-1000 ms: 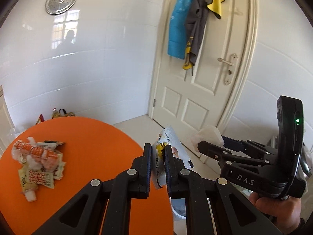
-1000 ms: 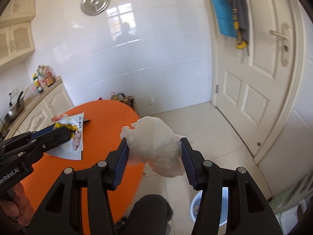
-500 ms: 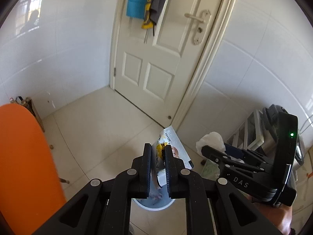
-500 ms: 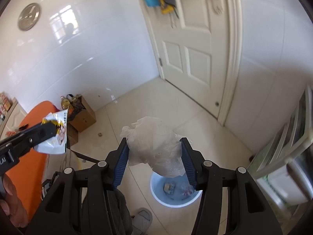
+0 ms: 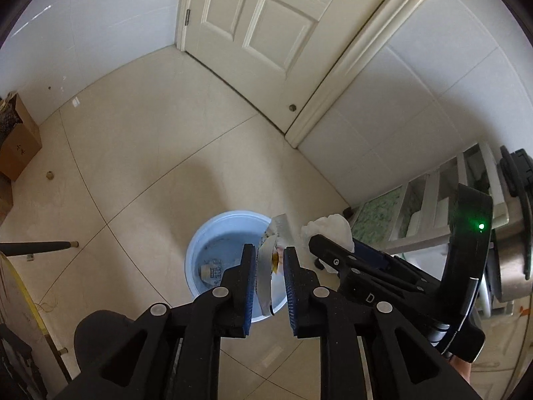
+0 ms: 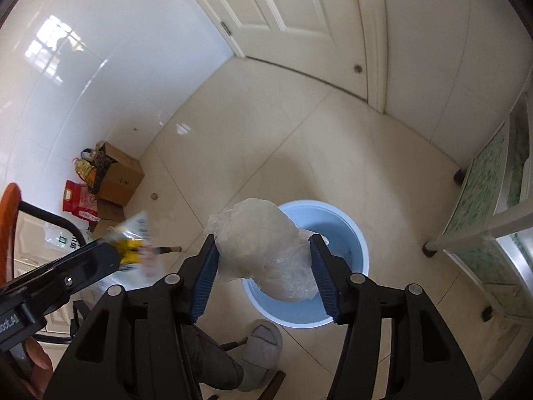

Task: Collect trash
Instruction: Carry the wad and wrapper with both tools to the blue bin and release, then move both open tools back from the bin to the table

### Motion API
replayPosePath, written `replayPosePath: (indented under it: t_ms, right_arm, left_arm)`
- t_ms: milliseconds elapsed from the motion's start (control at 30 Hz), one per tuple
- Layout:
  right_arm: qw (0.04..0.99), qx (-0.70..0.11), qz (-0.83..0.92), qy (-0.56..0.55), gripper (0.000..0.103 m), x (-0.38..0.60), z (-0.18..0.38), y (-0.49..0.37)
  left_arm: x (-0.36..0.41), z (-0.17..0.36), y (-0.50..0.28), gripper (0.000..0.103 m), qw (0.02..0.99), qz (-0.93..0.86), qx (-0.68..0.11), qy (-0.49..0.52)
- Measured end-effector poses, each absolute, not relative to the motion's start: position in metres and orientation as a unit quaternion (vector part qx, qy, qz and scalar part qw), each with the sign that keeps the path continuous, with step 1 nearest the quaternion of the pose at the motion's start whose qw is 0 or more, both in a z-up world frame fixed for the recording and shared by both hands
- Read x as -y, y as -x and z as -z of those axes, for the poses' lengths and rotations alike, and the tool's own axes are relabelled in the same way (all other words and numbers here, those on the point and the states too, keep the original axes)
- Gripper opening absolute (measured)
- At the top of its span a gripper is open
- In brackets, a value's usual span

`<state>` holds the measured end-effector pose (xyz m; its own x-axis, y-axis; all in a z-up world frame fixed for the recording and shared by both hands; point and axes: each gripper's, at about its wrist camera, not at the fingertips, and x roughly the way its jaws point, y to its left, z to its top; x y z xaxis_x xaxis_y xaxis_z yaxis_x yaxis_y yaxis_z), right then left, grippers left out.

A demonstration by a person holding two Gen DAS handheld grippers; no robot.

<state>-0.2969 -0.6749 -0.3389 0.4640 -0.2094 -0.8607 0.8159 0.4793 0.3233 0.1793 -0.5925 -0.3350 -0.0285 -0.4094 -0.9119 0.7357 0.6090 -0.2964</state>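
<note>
Swung from tabletop down over blue bin (image 6: pixel 353 233); both tools' jaws opening, left tool (image 5: pixel 269 260) apparently freeing snack wrapper (image 5: pixel 266 266), right tool (image 6: pixel 263 260) touching crumpled plastic bag (image 6: pixel 266 250); drop unfinished.

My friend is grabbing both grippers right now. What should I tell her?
Left gripper: opening above the blue bin, snack wrapper between its jaws, slipping free.
Right gripper: opening too, crumpled white plastic bag between its pads, over the bin.
Done: both pieces carried to the bin, which already has some trash in it.
Left: let both drop in, check nothing lands on the floor, then look for more trash.
</note>
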Motion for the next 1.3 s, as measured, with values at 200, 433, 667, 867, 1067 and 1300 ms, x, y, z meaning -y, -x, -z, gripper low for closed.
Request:
replayPosePath:
  t_ms: [200, 433, 667, 867, 1067, 1300]
  right_arm:
    - [0.748, -0.387, 0.351, -0.41, 0.09, 0.685, 0.358, 0.306]
    - [0.737, -0.378, 0.387, -0.404, 0.103, 0.679, 0.347, 0.315]
    - [0.754, -0.363, 0.393, -0.381, 0.103, 0.656, 0.303, 0.311]
    - [0.787, -0.333, 0.385, -0.348, 0.103, 0.623, 0.243, 0.298]
    - [0.831, -0.3, 0.364, -0.295, 0.103, 0.576, 0.171, 0.272]
    - [0.873, -0.269, 0.324, -0.247, 0.103, 0.514, 0.107, 0.236]
  left_arm:
    - [0.619, 0.342, -0.193, 0.07, 0.695, 0.395, -0.581, -0.153]
    - [0.602, 0.317, -0.157, 0.083, 0.729, 0.371, -0.551, -0.164]
    - [0.574, 0.28, -0.115, 0.086, 0.755, 0.372, -0.518, -0.149]
    - [0.506, 0.216, -0.082, 0.088, 0.783, 0.382, -0.473, -0.128]
    - [0.409, 0.148, -0.06, 0.093, 0.824, 0.38, -0.412, -0.082]
    - [0.303, 0.082, -0.037, 0.096, 0.868, 0.347, -0.354, -0.026]
